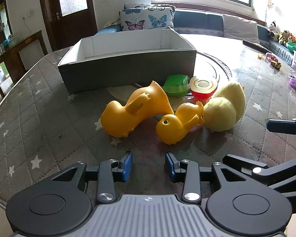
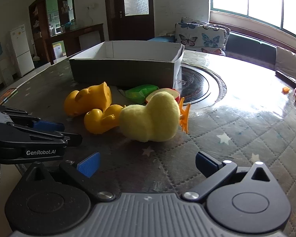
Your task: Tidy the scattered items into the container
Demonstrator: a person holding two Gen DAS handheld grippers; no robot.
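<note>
A grey box with white inside stands at the back of the table. In front of it lie a large orange rubber duck, a small orange duck, a yellow plush chick, a green packet and a red apple half. My left gripper is open and empty, just short of the small duck. My right gripper is wide open and empty, just short of the plush chick.
The table has a grey quilted star cover and a round dark insert. Small toys and a dark remote lie at the far right. A sofa with butterfly cushions stands behind.
</note>
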